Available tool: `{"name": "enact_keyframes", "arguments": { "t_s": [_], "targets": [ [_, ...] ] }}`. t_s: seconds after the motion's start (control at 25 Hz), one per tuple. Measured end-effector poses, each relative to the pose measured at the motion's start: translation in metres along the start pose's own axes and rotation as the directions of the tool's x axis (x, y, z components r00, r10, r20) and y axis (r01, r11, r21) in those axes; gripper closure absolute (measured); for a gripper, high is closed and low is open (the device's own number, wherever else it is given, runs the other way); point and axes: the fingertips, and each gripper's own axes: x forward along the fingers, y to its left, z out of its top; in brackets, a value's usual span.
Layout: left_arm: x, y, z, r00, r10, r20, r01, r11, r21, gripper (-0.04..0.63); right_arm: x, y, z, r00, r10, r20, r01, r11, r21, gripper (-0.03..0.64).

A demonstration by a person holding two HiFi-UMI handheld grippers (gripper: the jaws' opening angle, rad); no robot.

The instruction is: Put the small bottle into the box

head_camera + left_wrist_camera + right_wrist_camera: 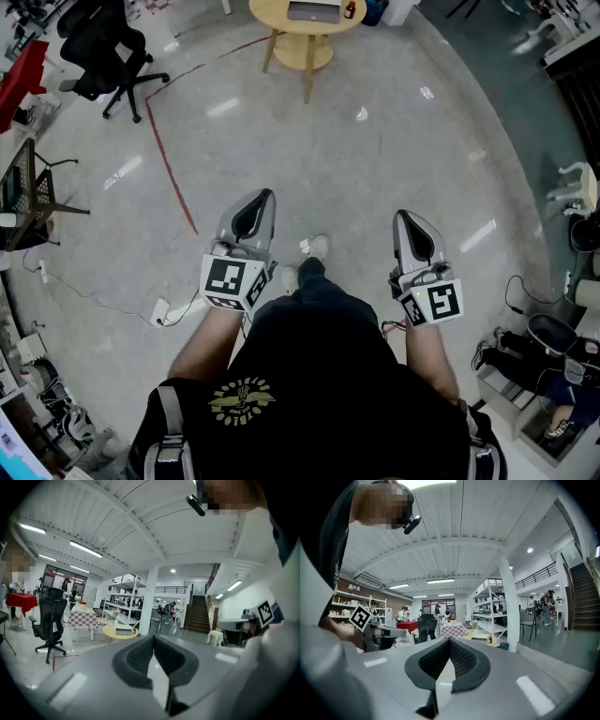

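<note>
My left gripper [255, 211] and right gripper [412, 234] are both pinched together with nothing in them. The small bottle [350, 9] sits well ahead on the round table [281, 23], beside a grey thing [313, 10] that's maybe the box, hard to tell from here. I'd walk close first and only then open one up.

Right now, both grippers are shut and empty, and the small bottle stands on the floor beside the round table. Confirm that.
Not quite: the small bottle stands on top of the round table, near its right edge, not on the floor, as the head view shows. The left gripper and right gripper are shut and empty.
</note>
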Motion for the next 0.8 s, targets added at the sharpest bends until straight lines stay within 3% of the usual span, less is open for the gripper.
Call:
{"name": "enact_keyframes", "arguments": {
  "t_s": [0.52, 0.8],
  "targets": [
    [0.113, 0.006, 0.035, 0.998, -0.052, 0.02, 0.05, 0.996, 0.073, 0.595, 0.071, -0.066, -0.006, 0.999, 0.028, 0.033, -0.03, 0.997, 0.073, 0.611],
    [0.153, 0.026, 0.069, 0.998, 0.033, 0.062, -0.039, 0.995, 0.087, 0.595, 0.106, -0.114, 0.021, 0.996, 0.044, 0.078, -0.049, 0.997, 0.064, 0.611]
  ]
}}
